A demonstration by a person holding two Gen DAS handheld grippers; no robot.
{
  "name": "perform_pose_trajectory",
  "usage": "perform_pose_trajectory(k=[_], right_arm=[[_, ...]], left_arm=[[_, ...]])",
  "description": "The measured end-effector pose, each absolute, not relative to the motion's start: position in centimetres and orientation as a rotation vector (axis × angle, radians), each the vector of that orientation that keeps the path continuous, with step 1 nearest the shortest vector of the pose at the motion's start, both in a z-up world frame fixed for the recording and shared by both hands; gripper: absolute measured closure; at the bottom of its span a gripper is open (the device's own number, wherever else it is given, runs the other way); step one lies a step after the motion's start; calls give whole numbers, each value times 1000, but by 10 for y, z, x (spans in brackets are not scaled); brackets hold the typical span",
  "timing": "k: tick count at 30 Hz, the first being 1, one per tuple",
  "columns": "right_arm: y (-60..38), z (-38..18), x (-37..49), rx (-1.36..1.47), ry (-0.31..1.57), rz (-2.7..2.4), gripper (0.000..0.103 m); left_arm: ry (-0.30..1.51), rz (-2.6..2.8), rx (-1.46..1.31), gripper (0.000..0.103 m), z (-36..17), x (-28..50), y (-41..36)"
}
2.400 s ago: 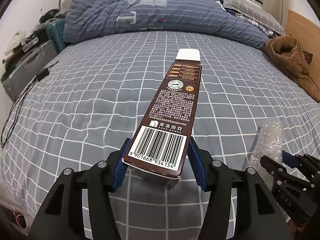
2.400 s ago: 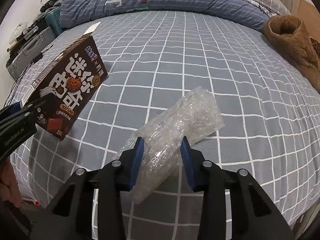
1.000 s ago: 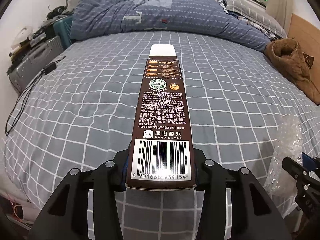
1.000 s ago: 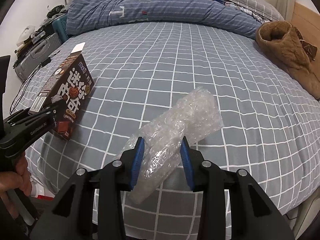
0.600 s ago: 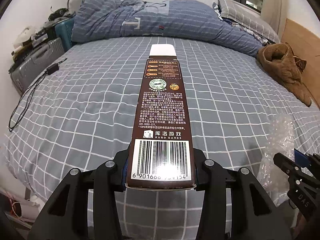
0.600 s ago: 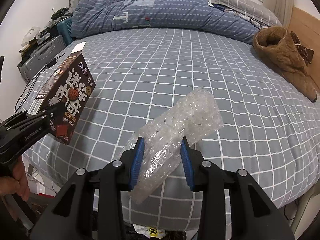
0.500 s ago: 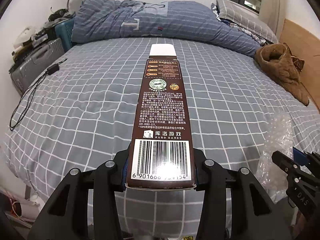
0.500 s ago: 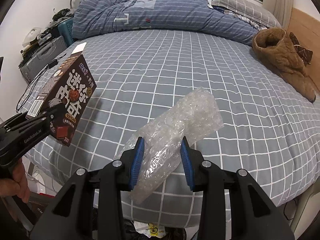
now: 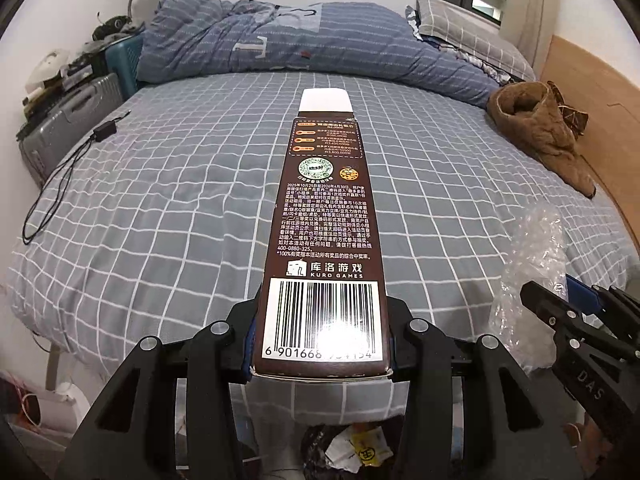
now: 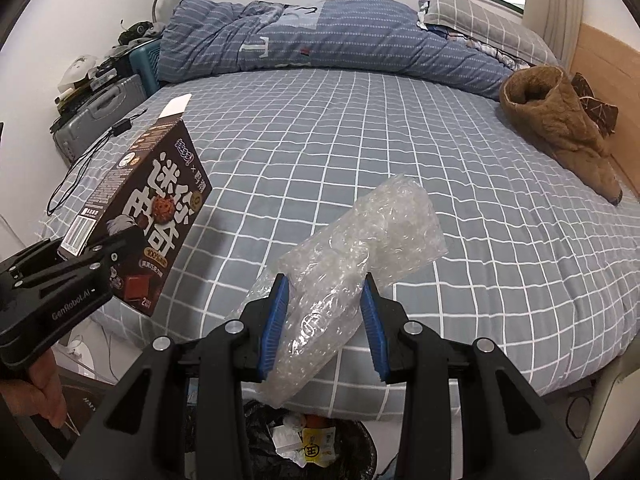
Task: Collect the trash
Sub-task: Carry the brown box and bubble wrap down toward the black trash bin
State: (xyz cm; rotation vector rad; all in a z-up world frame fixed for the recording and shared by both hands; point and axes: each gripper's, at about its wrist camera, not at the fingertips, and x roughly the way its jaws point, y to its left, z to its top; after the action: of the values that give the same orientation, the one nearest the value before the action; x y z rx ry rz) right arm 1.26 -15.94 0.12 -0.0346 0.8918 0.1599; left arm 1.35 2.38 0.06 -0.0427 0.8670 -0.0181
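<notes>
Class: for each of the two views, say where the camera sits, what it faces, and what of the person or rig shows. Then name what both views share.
Left wrist: sits on the left gripper, facing down over the bed; its jaws clamp the brown box; the right gripper shows at right.
Right wrist: sits on the right gripper, facing the same bed; its jaws clamp bubble wrap; the left gripper and a hand show at left.
Shared: bed, box, wrap, brown garment, trash bin below.

Both wrist views look steeply down and forward from the near edge of the bed (image 9: 168, 208), close over a bin (image 10: 312, 444). They share the bed, the far quilt (image 10: 320, 40) and the brown coat (image 9: 540, 128) at right.
</notes>
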Motion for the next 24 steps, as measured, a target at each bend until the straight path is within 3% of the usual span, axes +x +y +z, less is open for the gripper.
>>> perform_pose_trajectory(k=[24], right_arm=[[-163,17,-78,-56,867,154,68]], left_arm=[[882,-94,-28,59,11,-81,-6]])
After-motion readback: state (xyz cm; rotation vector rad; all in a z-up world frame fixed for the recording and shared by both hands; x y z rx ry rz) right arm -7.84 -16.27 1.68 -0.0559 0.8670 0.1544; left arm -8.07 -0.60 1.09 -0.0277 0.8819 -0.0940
